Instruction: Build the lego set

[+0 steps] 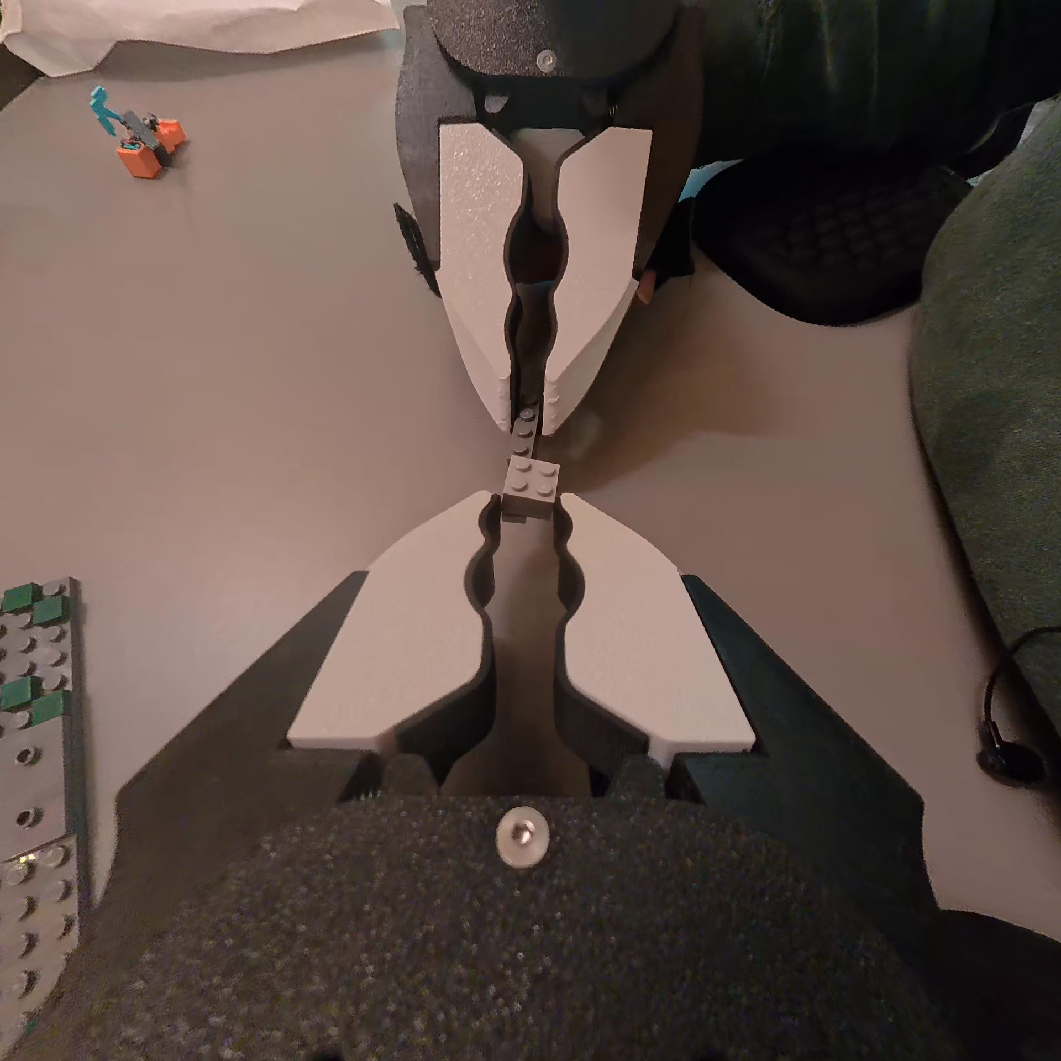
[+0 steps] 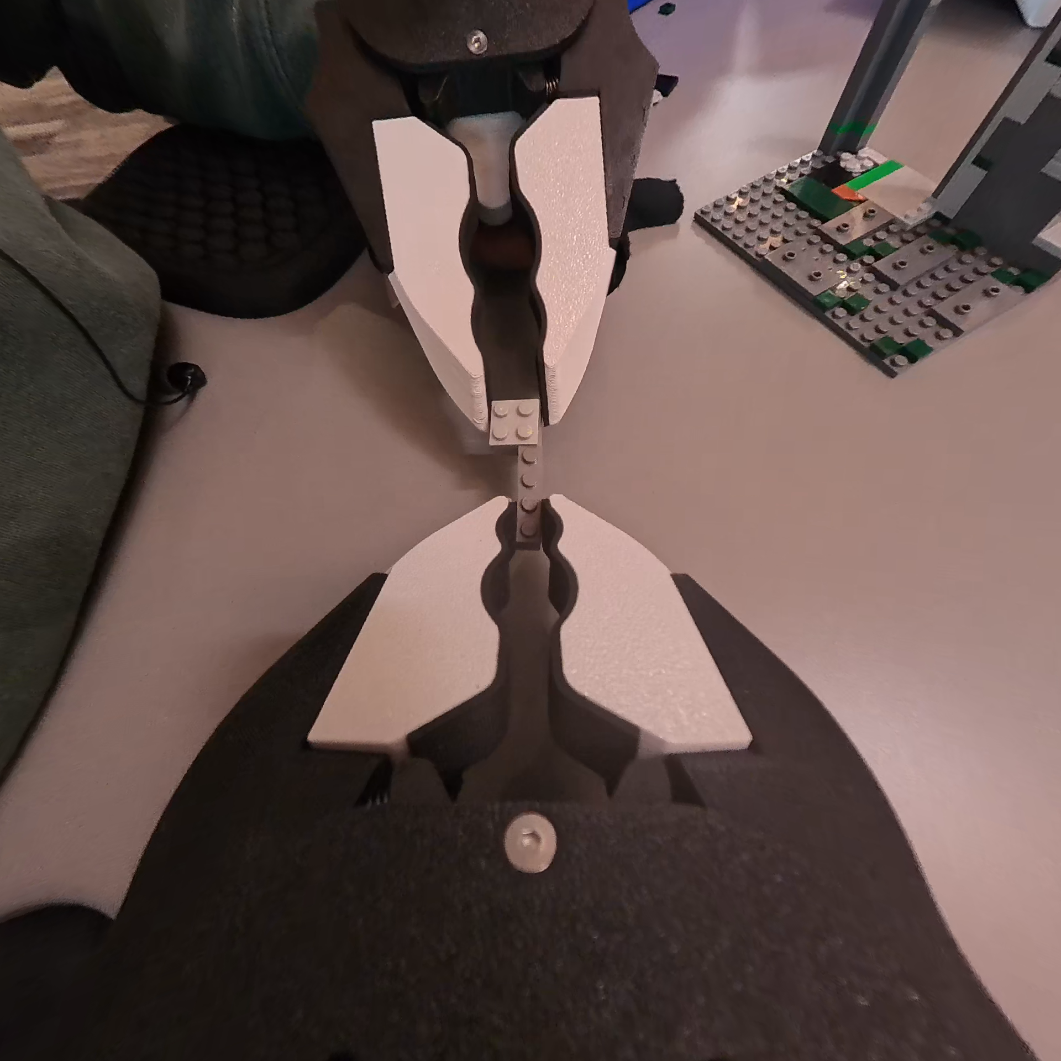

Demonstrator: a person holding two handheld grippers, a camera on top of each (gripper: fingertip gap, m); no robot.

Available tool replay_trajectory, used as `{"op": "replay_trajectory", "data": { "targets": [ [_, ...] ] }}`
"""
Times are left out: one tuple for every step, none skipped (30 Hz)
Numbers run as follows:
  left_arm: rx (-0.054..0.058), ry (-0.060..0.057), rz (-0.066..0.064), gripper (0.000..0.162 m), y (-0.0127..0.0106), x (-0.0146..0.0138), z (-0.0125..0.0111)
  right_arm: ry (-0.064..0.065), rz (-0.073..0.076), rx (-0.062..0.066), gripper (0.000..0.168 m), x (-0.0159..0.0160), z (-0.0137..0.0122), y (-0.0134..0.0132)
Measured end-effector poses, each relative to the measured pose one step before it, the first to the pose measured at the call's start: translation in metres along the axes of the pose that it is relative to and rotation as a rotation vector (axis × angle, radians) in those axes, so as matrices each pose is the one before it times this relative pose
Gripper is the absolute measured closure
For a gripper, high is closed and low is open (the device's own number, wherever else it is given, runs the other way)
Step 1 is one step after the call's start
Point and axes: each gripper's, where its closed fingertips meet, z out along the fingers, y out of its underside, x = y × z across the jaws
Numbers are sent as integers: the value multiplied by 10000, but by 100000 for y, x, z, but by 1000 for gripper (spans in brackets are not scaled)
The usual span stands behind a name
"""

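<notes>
Left wrist view: left gripper (image 1: pixel 529 498) clamps square brick (image 1: pixel 531 477); right gripper (image 1: pixel 527 413) pinches plate (image 1: pixel 526 432); baseplate (image 1: pixel 34 746) aside.

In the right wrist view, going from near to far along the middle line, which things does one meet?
Right gripper → narrow grey plate held in its fingers → square grey brick → left gripper holding that brick.

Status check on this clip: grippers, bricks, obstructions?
Left gripper shut on square brick. Right gripper shut on narrow plate. Pieces touching, above table. Nothing between.
</notes>
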Motion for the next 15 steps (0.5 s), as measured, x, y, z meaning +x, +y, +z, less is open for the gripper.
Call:
{"op": "replay_trajectory", "data": {
  "targets": [
    [-13, 11, -54, 145, 28, -10, 2, 48, -88, 11, 161, 23, 12, -7],
    [1, 27, -44, 145, 7, 16, -1, 37, -90, -6, 161, -11, 24, 25],
    [5, 23, -35, 145, 6, 25, -3, 26, -72, -14, 161, -22, 23, 17],
    [-2, -15, -26, 145, 2, -21, -4, 34, -62, -7, 161, -15, 11, 18],
    [-5, -65, -21, 145, 14, -80, 0, 2, -28, -17, 160, -34, 19, 17],
    [-23, -20, -31, 145, 41, -36, -1, -39, 6, -12, 160, -105, 46, 6],
    [-29, 30, -46, 145, 46, 37, 17, 35, 1, -8, 160, -17, 56, -3],
    [-44, 44, -16, 145, 65, 99, 37, 46, -5, -11, 161, 2, 54, 1],
    [-65, -41, 13, 144, 87, -12, 33, -34, 3, -26, 160, -88, 51, 25],
    [-46, -2, 32, 144, 74, 57, 33, -25, 9, 2, 160, -75, 46, 6],
    [-9, 46, 33, 144, 8, 124, 13, -6, 7, 6, 160, -13, 24, 3],
    [11, 40, 36, 144, -24, 108, -1, -11, 14, -12, 160, -12, 15, 47],
    [18, -2, 28, 144, -23, 41, -15, -2, 19, 3, 160, 17, 15, 22],
    [-8, -23, 0, 144, 24, -9, -6, -25, 35, 17, 160, -21, -3, -3],
    [-15, -1, -11, 144, 27, 6, -5, -29, 39, 28, 160, -28, -15, -28]
  ]
}}
